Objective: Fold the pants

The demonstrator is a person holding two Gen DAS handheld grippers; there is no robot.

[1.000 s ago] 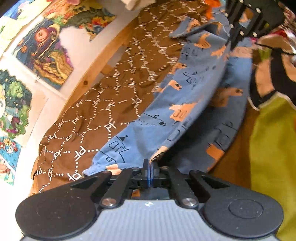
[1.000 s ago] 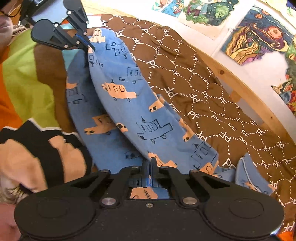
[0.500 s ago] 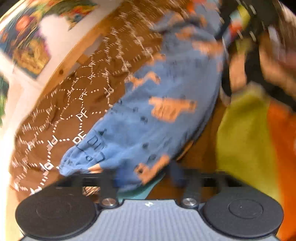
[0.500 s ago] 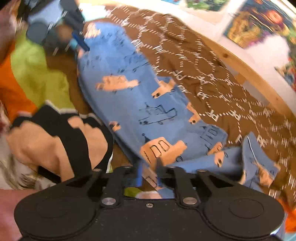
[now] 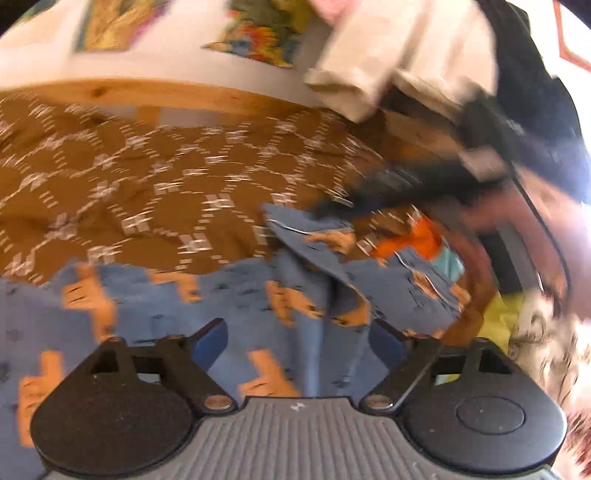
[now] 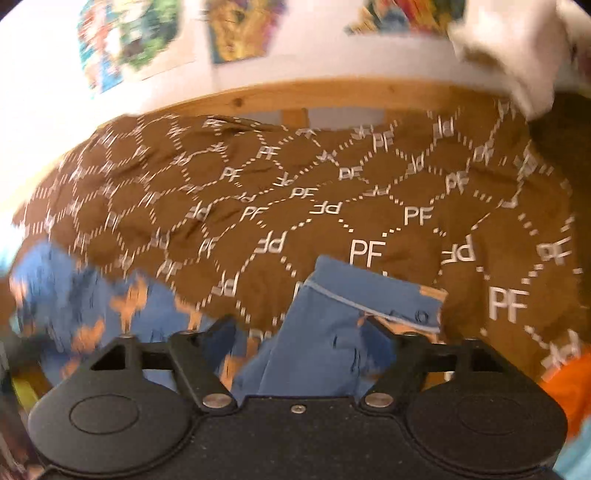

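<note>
A white wall hung with bright drawings backs a pale wooden bed rail, and below it we see a brown cover printed with a dotted white honeycomb and "PF" letters. It lies soft and a little rumpled. Both views are smeared by motion, so fine detail is lost.

In the left wrist view the pants spread across the lower picture from the left edge to past the middle: soft blue knit with orange vehicle shapes and dark line drawings. Our left gripper hangs over them with its jaws wide apart, blue pads at either side and the cloth lying loose under the gap, not pinched. To the right a folded-over flap of the pants rises in a stitched edge, next to an orange patch of bedding. Further right a dark blurred shape, probably the other gripper, crosses the view, with beige folded cloth above it.

In the right wrist view the pants trail in from the left edge along the brown cover. Our right gripper sits over a plain blue hemmed part of them, its jaws opening, cloth between them but not clamped. At the far right an orange corner of bedding shows.
</note>
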